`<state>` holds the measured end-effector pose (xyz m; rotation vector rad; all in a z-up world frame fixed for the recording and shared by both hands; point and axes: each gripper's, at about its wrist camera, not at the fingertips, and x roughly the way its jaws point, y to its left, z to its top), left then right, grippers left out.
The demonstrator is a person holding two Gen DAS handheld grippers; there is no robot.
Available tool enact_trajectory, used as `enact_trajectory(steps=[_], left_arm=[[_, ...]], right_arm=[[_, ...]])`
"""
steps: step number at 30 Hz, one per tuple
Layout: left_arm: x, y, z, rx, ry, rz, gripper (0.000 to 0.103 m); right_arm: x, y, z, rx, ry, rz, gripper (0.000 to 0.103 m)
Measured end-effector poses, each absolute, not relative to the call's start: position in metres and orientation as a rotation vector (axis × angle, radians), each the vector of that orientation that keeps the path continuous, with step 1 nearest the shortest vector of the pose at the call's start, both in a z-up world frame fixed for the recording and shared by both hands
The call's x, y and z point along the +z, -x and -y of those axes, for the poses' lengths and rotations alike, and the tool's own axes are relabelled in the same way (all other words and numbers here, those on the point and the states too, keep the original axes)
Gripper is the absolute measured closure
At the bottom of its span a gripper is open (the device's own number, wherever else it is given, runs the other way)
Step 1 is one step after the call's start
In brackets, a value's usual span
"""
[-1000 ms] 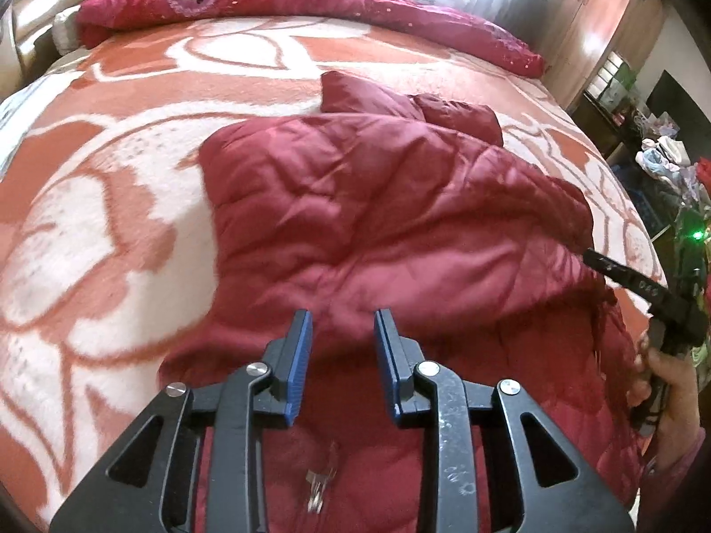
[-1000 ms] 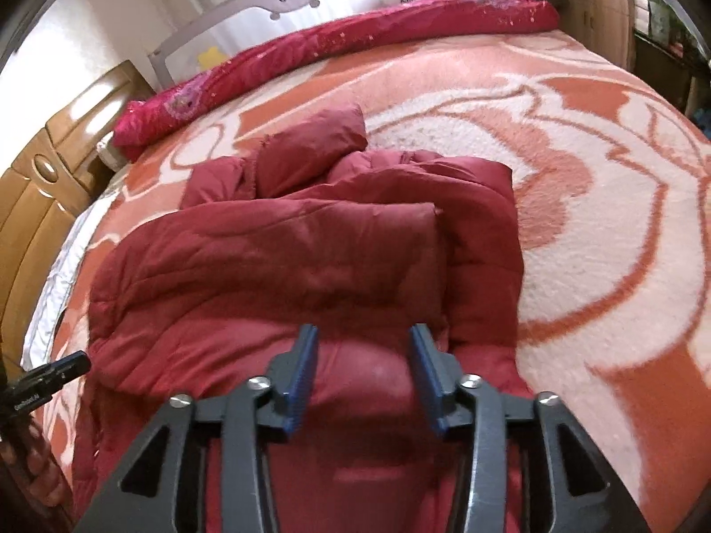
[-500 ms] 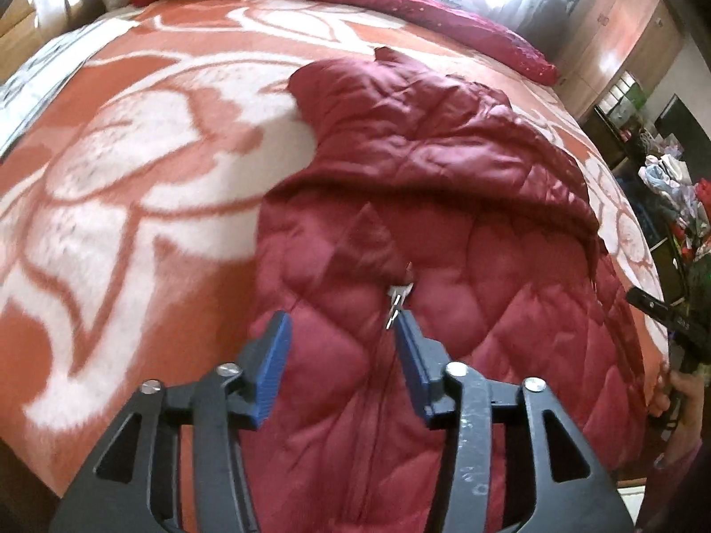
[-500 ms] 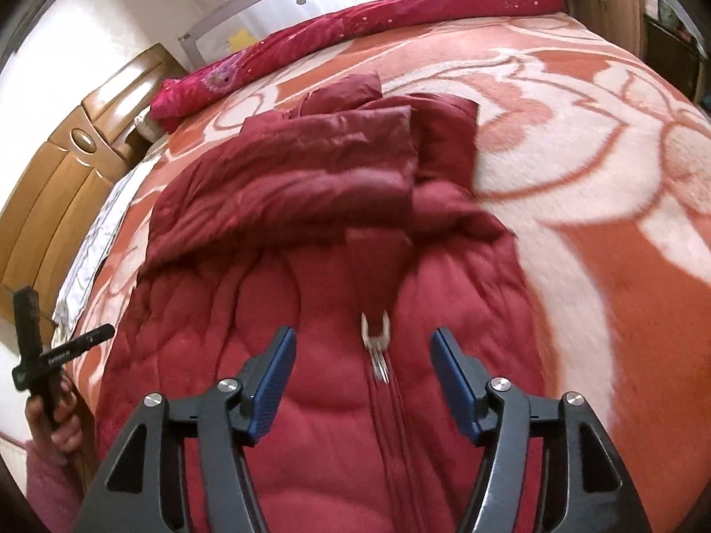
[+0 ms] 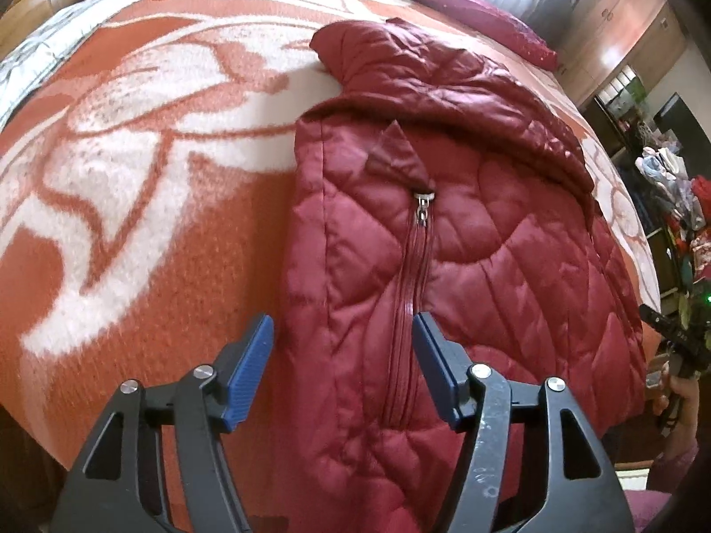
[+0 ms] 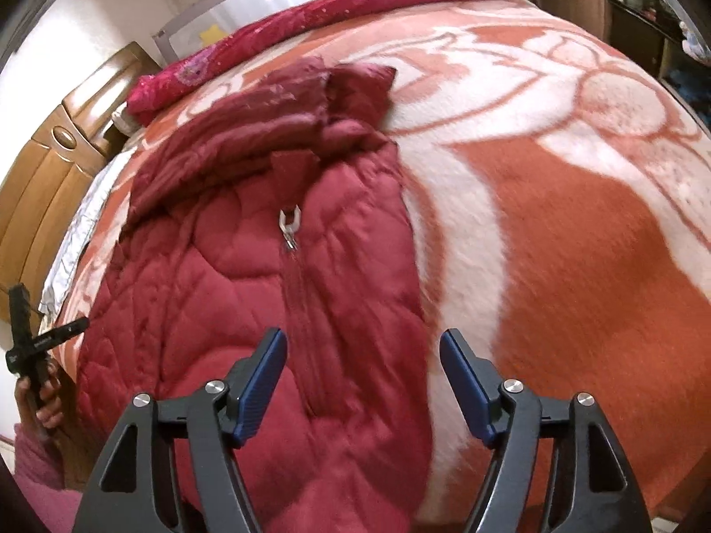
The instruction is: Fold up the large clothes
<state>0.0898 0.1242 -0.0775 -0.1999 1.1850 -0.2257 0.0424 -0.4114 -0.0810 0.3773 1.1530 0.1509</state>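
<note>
A dark red quilted jacket [image 5: 480,231] lies on the bed, its upper part folded down over the body, the silver zip pull [image 5: 423,208] showing. My left gripper [image 5: 342,333] hovers over the jacket's left hem edge, jaws opening, with nothing pressed between the blue pads. In the right wrist view the same jacket [image 6: 249,266] fills the left half, and my right gripper [image 6: 362,351] hangs above its right hem edge, jaws opening and gripping nothing. Each view shows the other gripper at its margin, held in a hand [image 6: 40,395].
The orange and white patterned blanket [image 6: 577,222] covers the bed. A red bolster [image 6: 320,17] lies along the far edge, with a wooden headboard [image 6: 49,169] to the left. Wardrobes [image 5: 622,22] and cluttered shelves [image 5: 675,186] stand beyond the right side.
Both grippers have drawn back towards the near edge of the bed and spread their jaws wider. The jacket's lower body and zip have come into view; the folded top part stays put.
</note>
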Motion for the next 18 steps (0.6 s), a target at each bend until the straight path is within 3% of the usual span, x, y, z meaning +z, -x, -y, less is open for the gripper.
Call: enact_trajectory(steps=[11, 18], left_arm=[[-0.094, -0.056, -0.127, -0.295, 0.252, -1.241, 0.036], [-0.102, -0.035, -0.127, -0.35, 0.297, -1.273, 0.033]], right_arm=[[-0.115, -0.007, 0.416, 0.294, -0.527, -1.232, 0.029], [-0.115, 0.009, 0.402, 0.4, -0.479, -1.242, 0.031]])
